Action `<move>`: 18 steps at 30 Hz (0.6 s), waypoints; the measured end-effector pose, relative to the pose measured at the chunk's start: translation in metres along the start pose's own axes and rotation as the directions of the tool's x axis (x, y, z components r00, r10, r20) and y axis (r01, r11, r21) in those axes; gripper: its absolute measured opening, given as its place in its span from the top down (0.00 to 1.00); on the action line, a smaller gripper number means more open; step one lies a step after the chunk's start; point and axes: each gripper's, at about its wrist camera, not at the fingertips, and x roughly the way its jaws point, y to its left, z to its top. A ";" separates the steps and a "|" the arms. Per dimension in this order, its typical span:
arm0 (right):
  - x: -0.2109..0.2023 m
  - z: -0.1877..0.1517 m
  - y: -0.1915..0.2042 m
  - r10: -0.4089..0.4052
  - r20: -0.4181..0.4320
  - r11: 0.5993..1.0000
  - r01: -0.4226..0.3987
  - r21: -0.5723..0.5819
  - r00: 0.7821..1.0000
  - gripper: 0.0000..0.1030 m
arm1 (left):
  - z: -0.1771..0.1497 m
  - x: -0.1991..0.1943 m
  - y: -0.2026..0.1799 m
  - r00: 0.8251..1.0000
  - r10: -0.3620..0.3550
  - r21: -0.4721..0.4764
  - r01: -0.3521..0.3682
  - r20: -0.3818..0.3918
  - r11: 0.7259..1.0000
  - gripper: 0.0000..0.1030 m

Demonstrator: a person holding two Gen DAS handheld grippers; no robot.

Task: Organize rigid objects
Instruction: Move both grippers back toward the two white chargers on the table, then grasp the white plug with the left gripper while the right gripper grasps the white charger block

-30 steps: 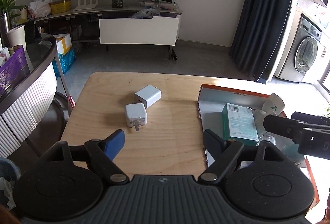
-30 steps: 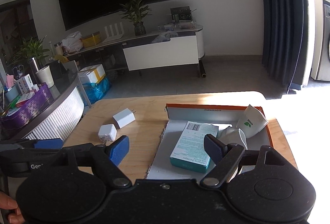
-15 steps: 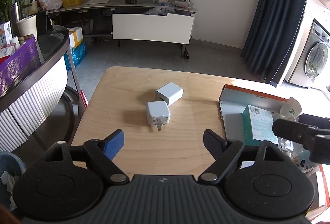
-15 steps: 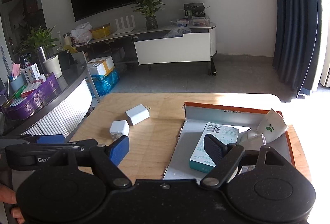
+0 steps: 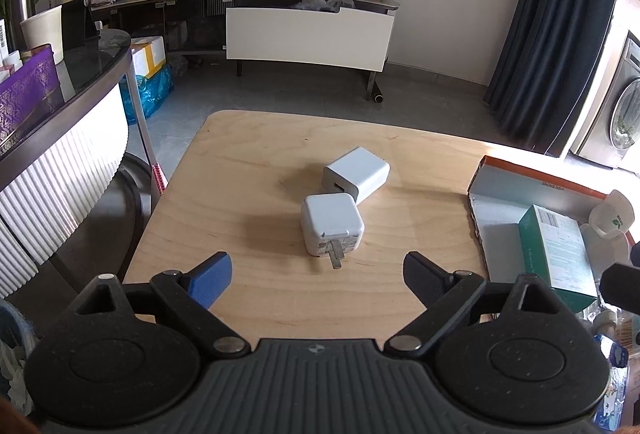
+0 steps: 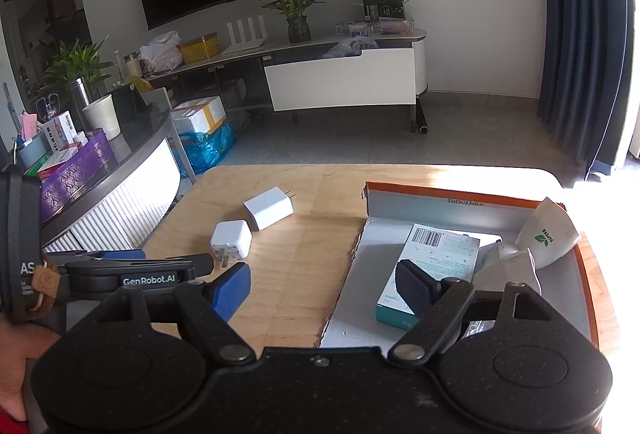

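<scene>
Opening over nearer white charger [image 5: 331, 224], left gripper [image 5: 316, 270] empty. Light, stiff, slick; best pinched across flat sides, clear of prongs [image 5: 335, 259].

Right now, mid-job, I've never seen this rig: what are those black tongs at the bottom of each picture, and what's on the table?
Those are two hand-held grippers, each with a camera looking along its fingers. The left gripper is opening over the table, nothing between its fingers; ahead lie a square charger, prongs toward the camera, and an oblong charger, touching it. The right gripper is open and empty above the orange-rimmed tray, which holds a teal box and a white cup.
</scene>
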 end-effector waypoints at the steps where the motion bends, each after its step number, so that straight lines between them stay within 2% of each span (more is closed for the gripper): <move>1: 0.001 0.000 0.000 0.002 -0.001 1.000 -0.002 -0.002 1.000 0.08 | 0.002 0.006 -0.001 1.000 0.003 0.002 -0.003 -0.001 1.000 0.08; 8: 0.015 0.003 -0.003 0.002 -0.011 1.000 -0.002 -0.007 1.000 0.08 | 0.011 0.040 -0.006 1.000 0.018 0.018 -0.018 -0.012 1.000 0.11; 11: 0.021 0.005 -0.002 0.003 -0.018 1.000 -0.003 -0.011 1.000 0.08 | 0.010 0.050 -0.004 1.000 0.008 0.017 -0.007 -0.027 1.000 0.25; 13: 0.026 0.007 -0.001 0.006 -0.021 1.000 -0.006 -0.017 1.000 0.08 | 0.009 0.051 -0.004 1.000 0.029 0.032 -0.029 -0.004 0.999 0.37; 14: 0.028 0.008 0.000 0.008 -0.021 1.000 -0.008 -0.020 1.000 0.08 | 0.009 0.052 -0.002 1.000 0.031 0.037 -0.031 0.005 0.999 0.39; 16: 0.032 0.010 0.001 0.014 -0.023 1.000 -0.015 -0.024 1.000 0.08 | 0.010 0.050 -0.001 1.000 0.024 0.042 -0.024 0.016 0.999 0.59; 18: 0.039 0.012 0.003 0.024 -0.032 0.999 -0.025 -0.022 0.999 0.08 | 0.010 0.047 0.004 1.000 0.005 0.037 -0.006 0.016 0.999 0.59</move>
